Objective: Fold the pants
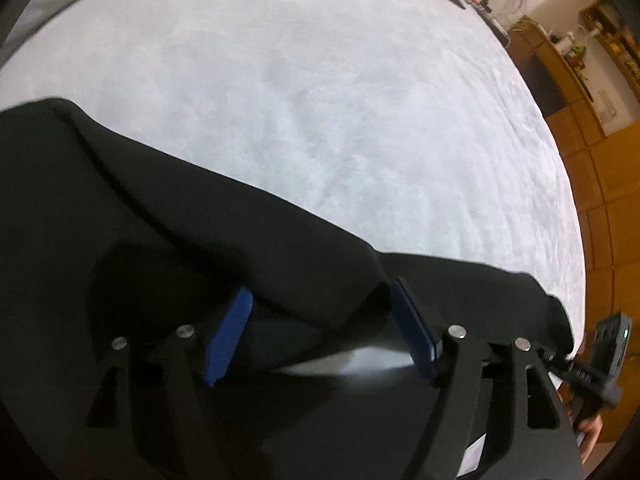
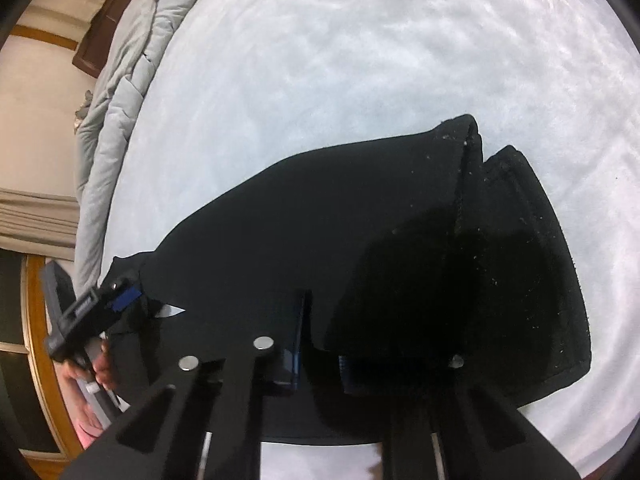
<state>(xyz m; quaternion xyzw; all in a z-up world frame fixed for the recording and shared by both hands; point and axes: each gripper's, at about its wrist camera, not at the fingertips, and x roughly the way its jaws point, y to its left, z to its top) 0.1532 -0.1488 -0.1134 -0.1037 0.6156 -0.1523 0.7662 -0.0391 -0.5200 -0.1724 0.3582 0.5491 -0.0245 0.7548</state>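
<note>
- 1 pair of black pants (image 2: 360,240), lying on the white bedspread (image 2: 360,60), partly folded: one layer is doubled over the other, two hem/band edges stacked at the far right in the right wrist view.
- 2 handheld grippers, one per hand.
- Left gripper (image 1: 320,328): jaws spread wide, blue pads (image 1: 230,336) apart. Black fabric runs between and under them; pads not pressing on it. A sliver of white bedspread shows below the cloth between the fingers.
- Same gripper shows up in the right wrist view at the left edge, at the pants' near-left corner, with a hand (image 2: 94,368) around its grip.
- Right gripper (image 2: 320,360): jaws nearly together, pinched on a fold of the pants. One blue pad visible, the other mostly buried under the cloth.
- Right gripper's body also visible at the right edge of the left wrist view, just past the end of the pants; fingers of a hand below it.
- 1 grey quilt (image 2: 120,100), bunched along the far-left edge of the bed.
- Wooden shelves (image 1: 580,60) past the bed's right edge hold small items; too blurred to count or name.
- No other containers in view.
</note>
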